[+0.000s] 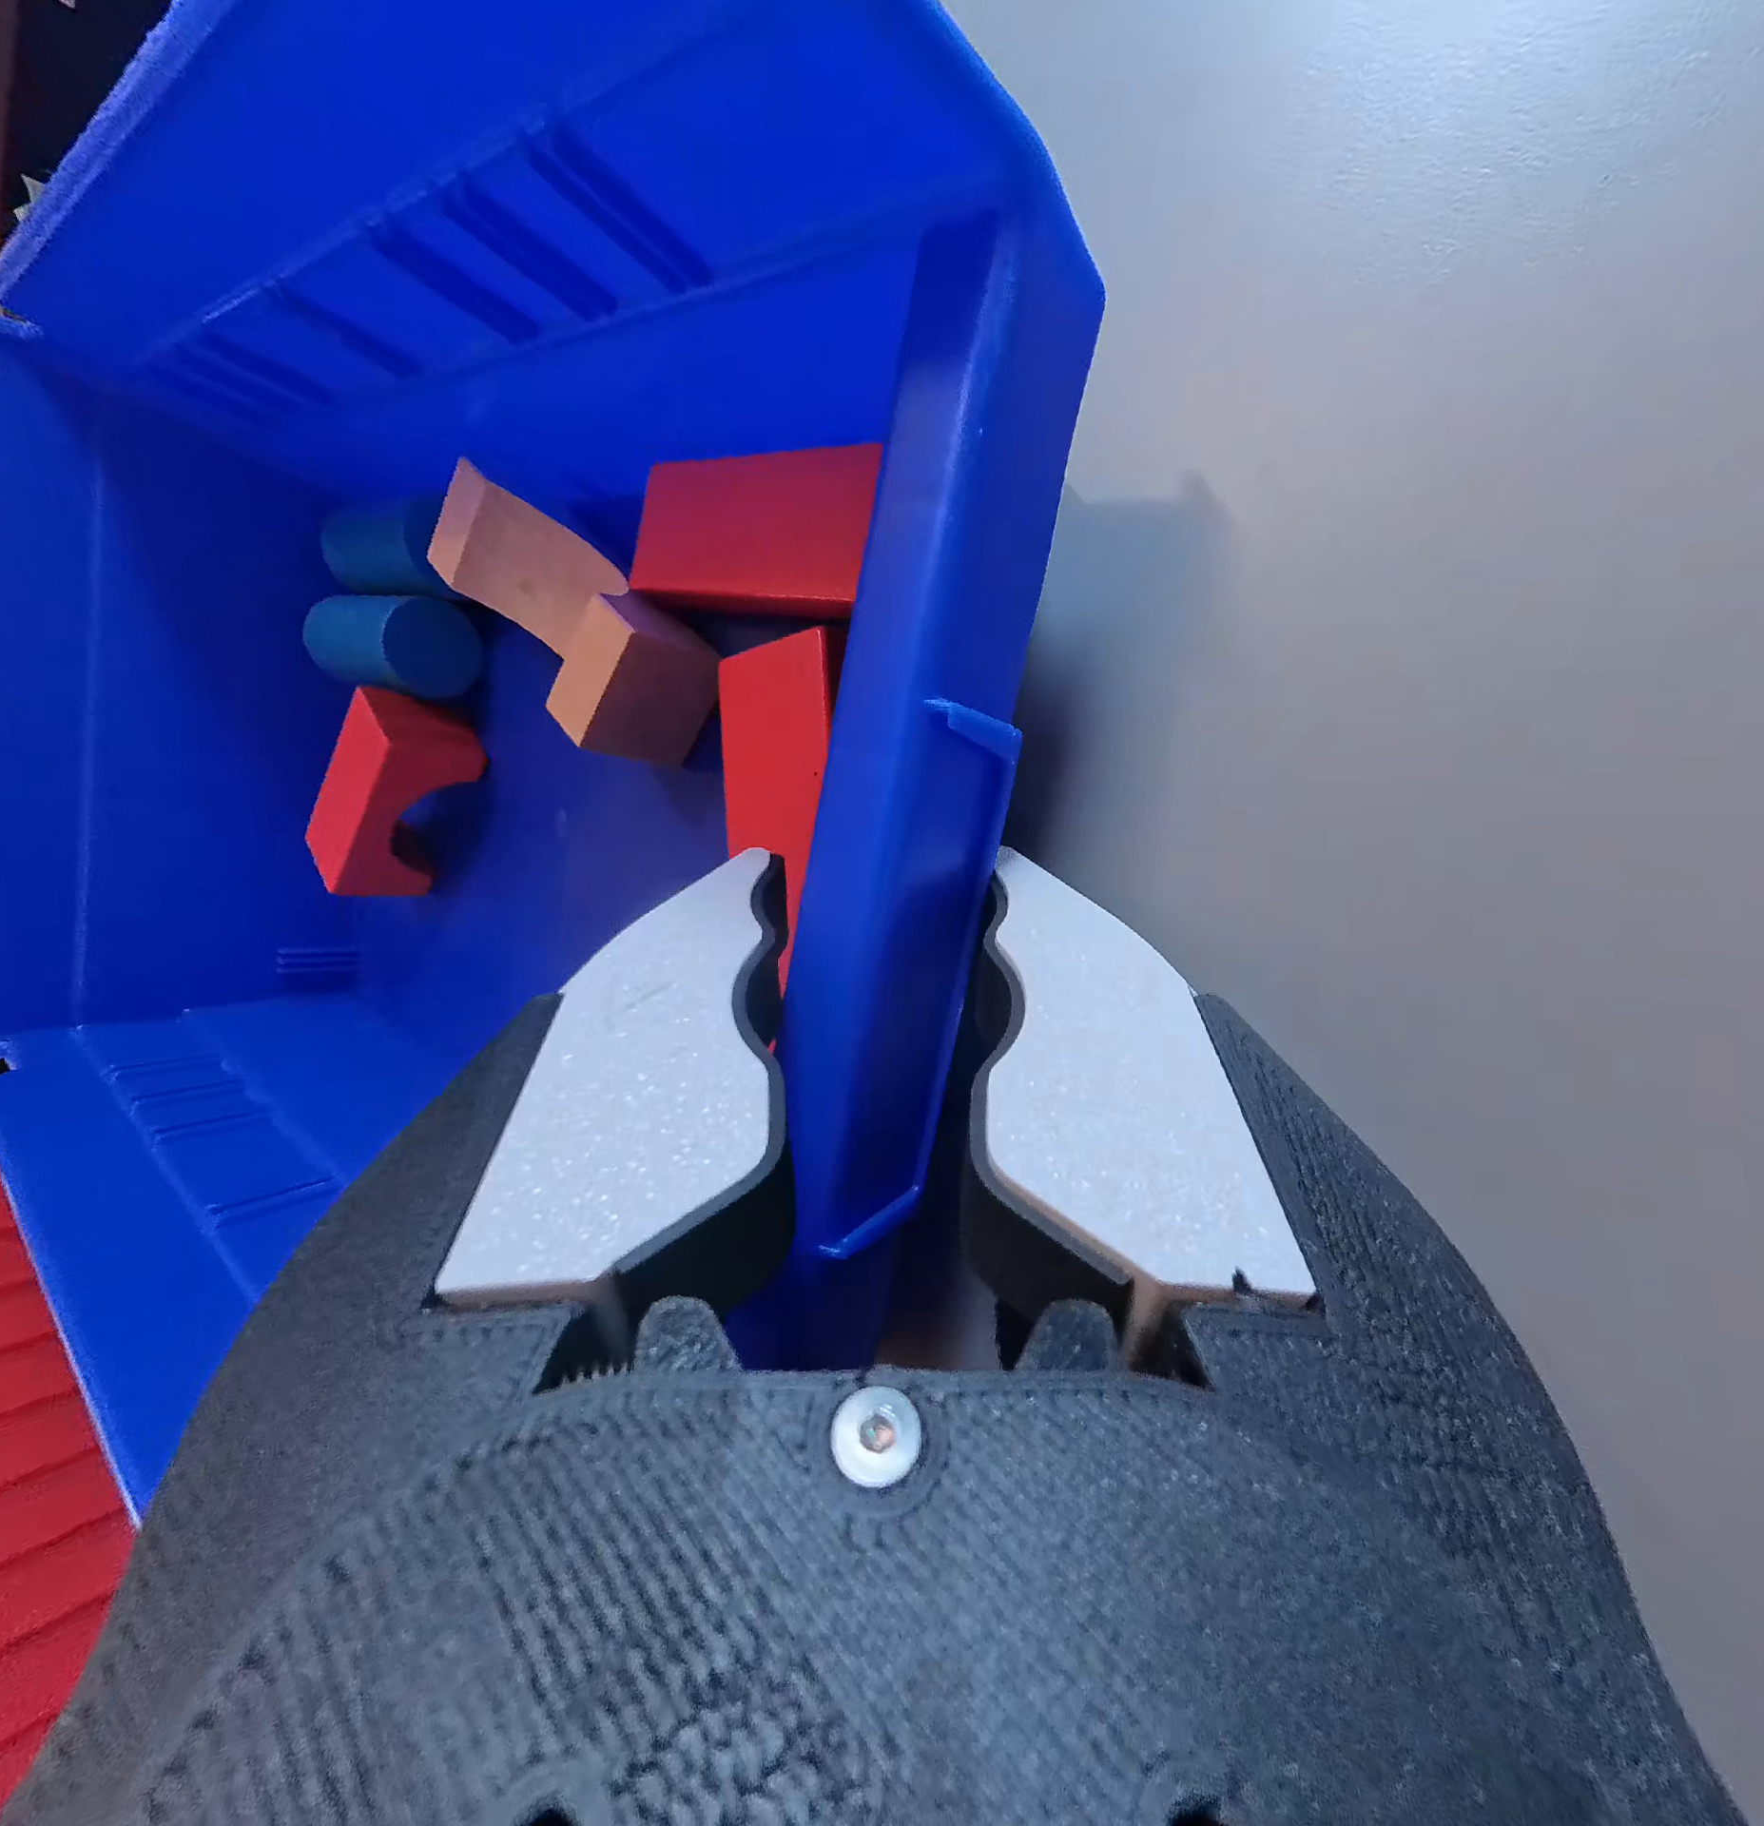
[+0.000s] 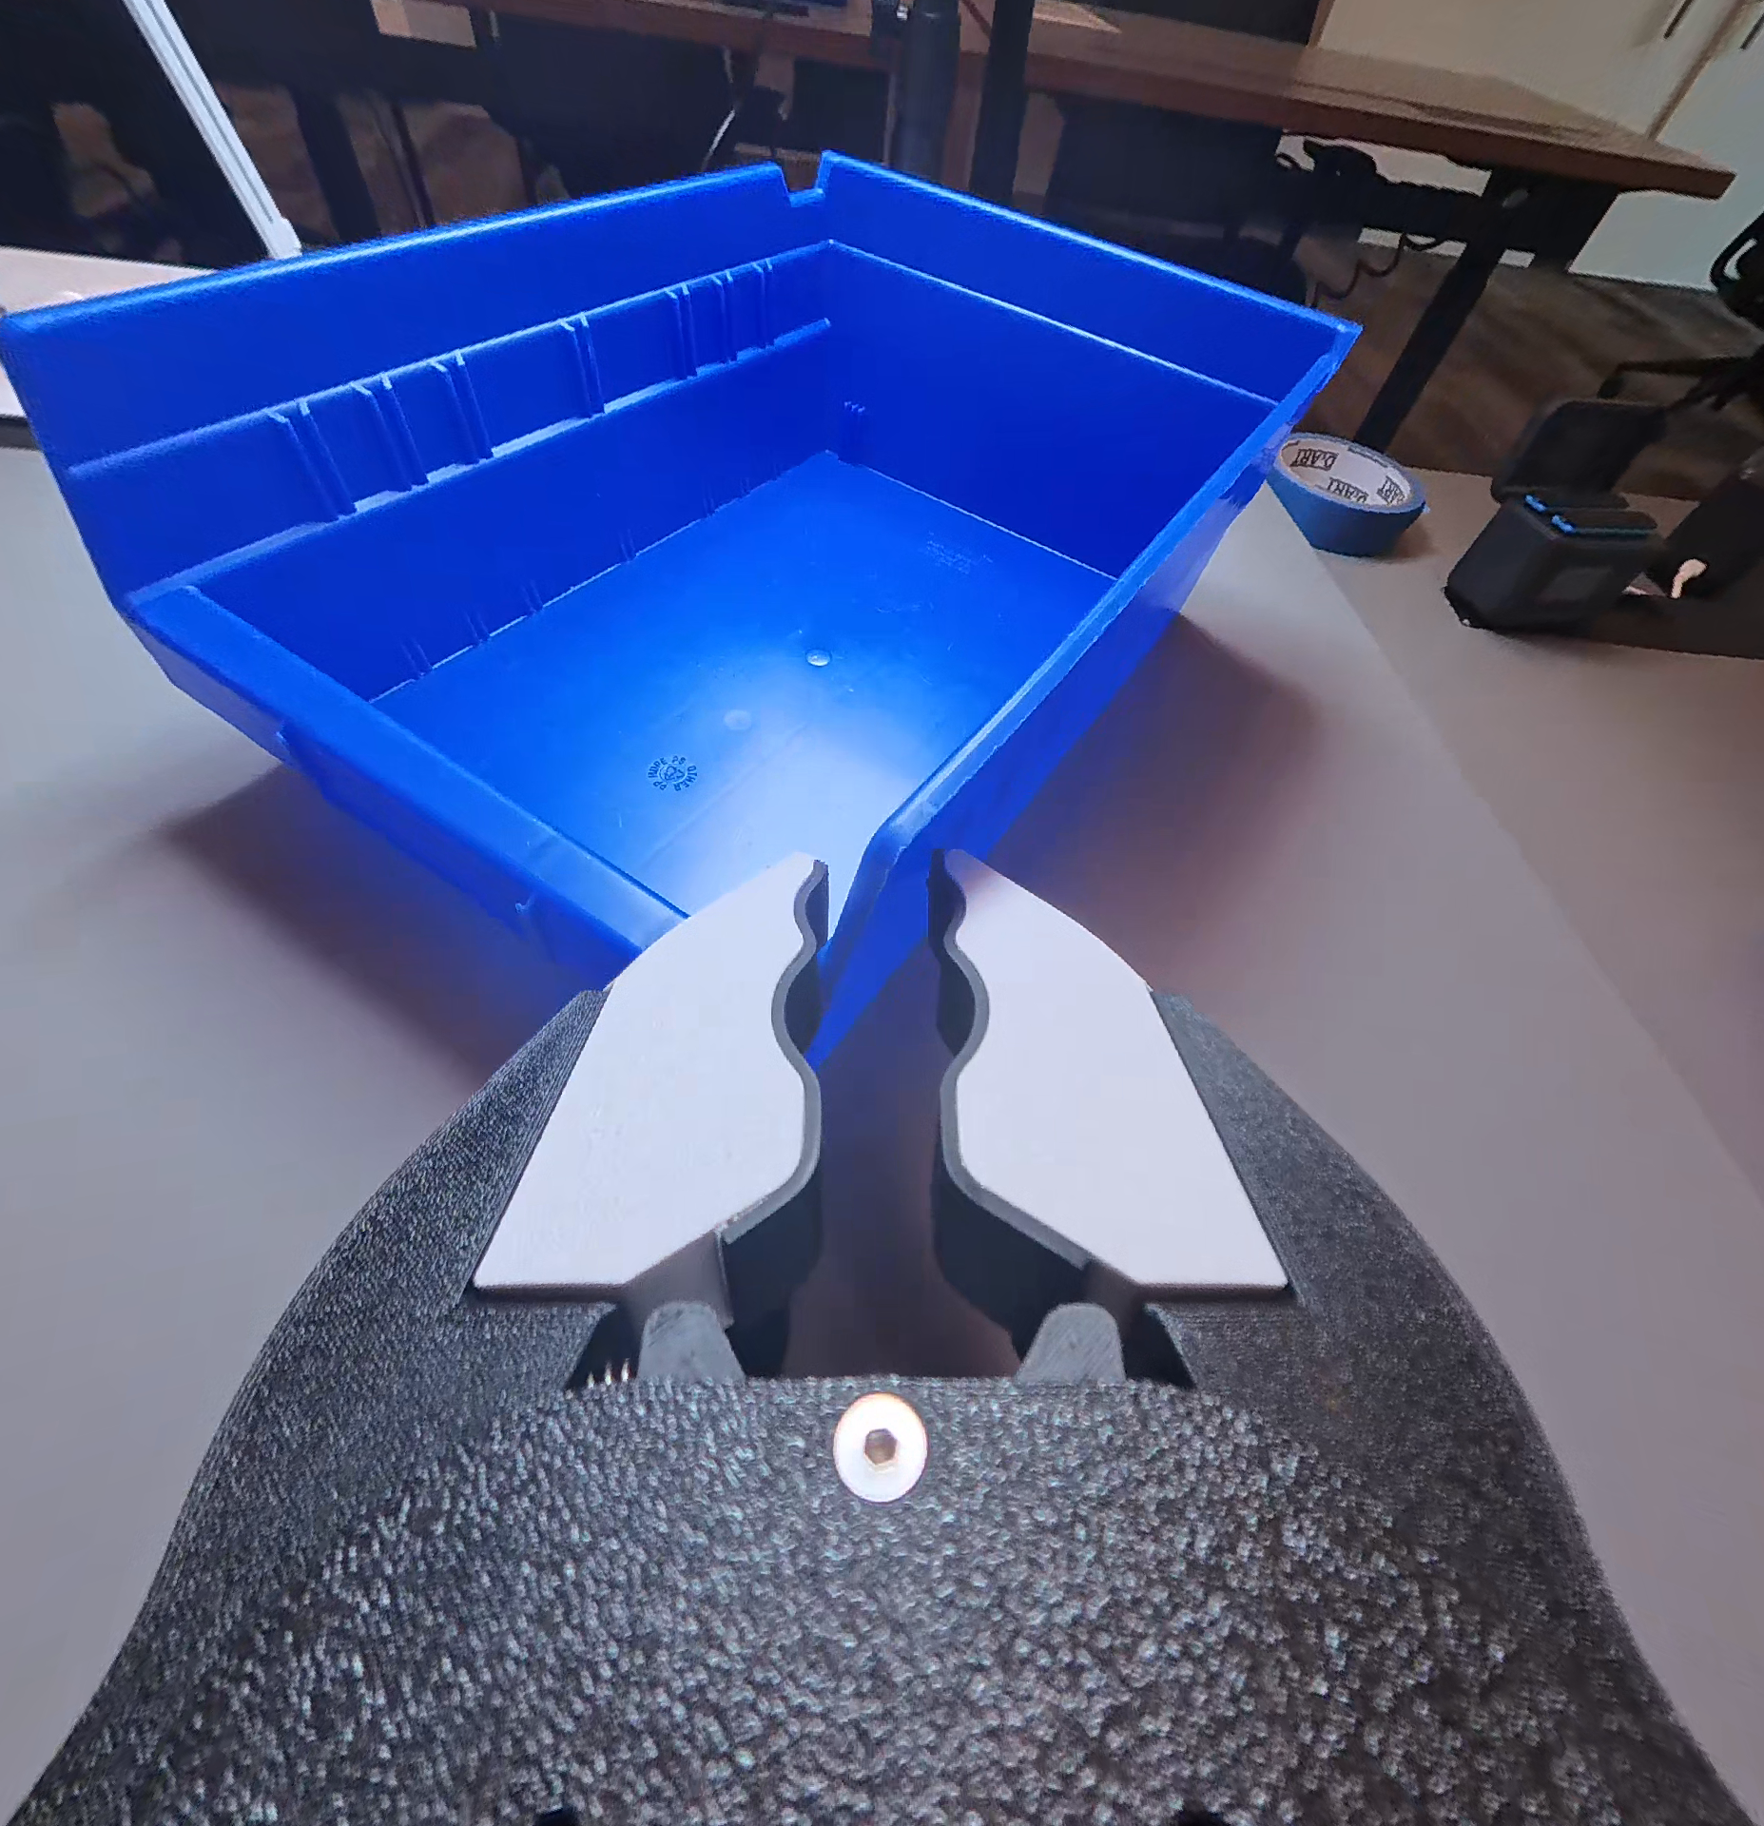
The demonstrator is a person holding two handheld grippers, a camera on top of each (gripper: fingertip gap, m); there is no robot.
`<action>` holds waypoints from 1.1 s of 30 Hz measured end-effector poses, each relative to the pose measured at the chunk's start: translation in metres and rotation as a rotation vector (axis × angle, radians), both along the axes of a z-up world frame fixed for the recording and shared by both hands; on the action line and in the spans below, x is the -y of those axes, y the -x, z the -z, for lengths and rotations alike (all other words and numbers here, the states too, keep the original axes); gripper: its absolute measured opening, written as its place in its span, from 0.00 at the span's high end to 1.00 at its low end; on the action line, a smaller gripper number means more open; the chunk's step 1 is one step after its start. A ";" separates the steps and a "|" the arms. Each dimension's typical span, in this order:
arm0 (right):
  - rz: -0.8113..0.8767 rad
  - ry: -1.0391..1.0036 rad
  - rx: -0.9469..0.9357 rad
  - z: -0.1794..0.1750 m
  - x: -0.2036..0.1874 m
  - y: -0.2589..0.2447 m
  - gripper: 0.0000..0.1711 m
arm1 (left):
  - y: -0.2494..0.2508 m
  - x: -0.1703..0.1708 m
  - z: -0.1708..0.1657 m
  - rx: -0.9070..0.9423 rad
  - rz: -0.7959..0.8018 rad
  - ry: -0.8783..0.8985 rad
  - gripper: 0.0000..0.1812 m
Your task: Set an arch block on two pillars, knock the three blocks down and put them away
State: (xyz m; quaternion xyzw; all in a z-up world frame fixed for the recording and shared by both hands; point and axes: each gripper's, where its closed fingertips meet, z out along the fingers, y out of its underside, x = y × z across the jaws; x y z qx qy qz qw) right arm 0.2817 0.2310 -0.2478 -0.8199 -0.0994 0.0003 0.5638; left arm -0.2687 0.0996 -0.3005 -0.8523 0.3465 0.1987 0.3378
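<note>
Probably an office or lab: brown desks (image 2: 1352, 109), a swivel chair (image 2: 1747, 287), grey worktable (image 2: 1451, 889).

I count two blue bins (image 1: 917, 790) (image 2: 1055, 415), two blue cylinders (image 1: 393, 642), three red blocks (image 1: 759, 534), one orange arch (image 1: 571, 613), one tape roll (image 2: 1347, 494).

empty blue bin (image 2: 739, 632), right gripper (image 2: 876, 889) at corner

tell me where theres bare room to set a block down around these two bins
The empty blue bin has a wholly bare floor. Grey tabletop lies bare to its left, also between its right wall and the blue tape roll. In the other bin, blocks crowd the far end by the orange arch; its floor nearer the left gripper is bare.
</note>
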 end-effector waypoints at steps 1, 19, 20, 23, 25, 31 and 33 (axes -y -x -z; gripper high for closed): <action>-0.001 0.004 0.001 0.000 0.001 0.000 0.89 | 0.000 0.002 0.000 0.000 0.000 0.007 0.79; -0.025 -0.113 0.003 -0.024 0.013 0.004 0.76 | -0.001 0.022 -0.003 0.067 -0.036 -0.031 0.73; -0.024 -0.135 0.001 -0.028 0.013 0.004 0.76 | 0.000 0.021 -0.003 0.068 -0.040 -0.040 0.72; -0.027 -0.188 -0.013 -0.038 0.015 0.004 0.76 | 0.000 0.020 -0.004 0.061 -0.040 -0.055 0.72; -0.028 -0.249 -0.014 -0.048 0.017 0.004 0.76 | 0.002 0.018 -0.004 0.064 -0.042 -0.063 0.71; -0.102 -0.327 -0.007 -0.065 0.026 0.020 0.77 | 0.014 0.014 -0.005 0.058 -0.075 -0.088 0.72; -0.122 -0.344 0.001 -0.068 0.029 0.026 0.77 | 0.015 0.015 -0.006 0.047 -0.078 -0.091 0.71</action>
